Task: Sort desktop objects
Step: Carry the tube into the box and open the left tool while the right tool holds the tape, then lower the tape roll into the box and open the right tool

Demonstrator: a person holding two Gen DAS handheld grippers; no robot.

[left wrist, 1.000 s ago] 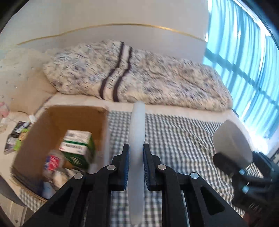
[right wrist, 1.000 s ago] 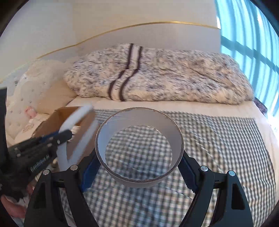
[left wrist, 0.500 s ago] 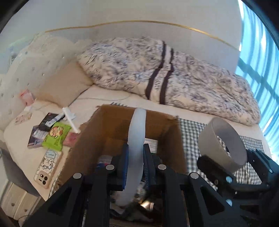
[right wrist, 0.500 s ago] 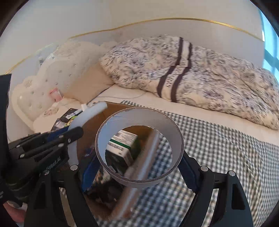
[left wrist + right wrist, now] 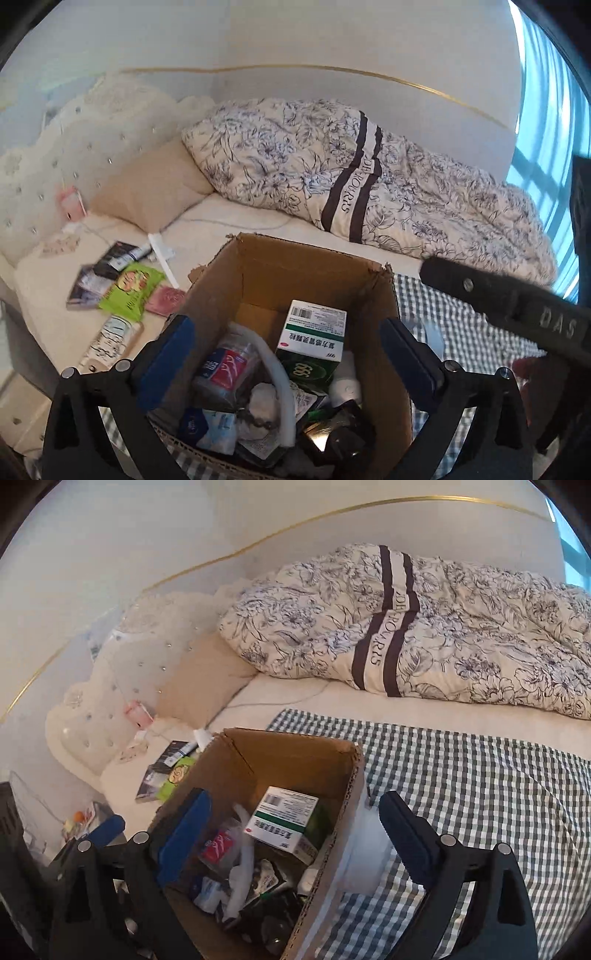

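Left gripper (image 5: 288, 354) hung spread wide over the cardboard box (image 5: 317, 273), holding nothing. Right gripper (image 5: 291, 830) was likewise wide open and empty, straddling the box's right wall. Inside lay a green-and-white medicine carton (image 5: 314, 343), a white ring (image 5: 280, 384) and small packets. The box sat on a checked cloth (image 5: 461, 775); loose items (image 5: 122, 284) lay left, floral duvet (image 5: 351, 177) behind.

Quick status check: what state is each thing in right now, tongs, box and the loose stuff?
Left tongs: open, empty, above the box.
Right tongs: open, empty, over the box's right wall.
Brown cardboard box: open-topped, nearly full of items.
Green-and-white medicine carton: inside the box, on top, tilted.
White curved strip: inside the box, among the clutter.
Green snack packet: outside the box, flat on the bed.
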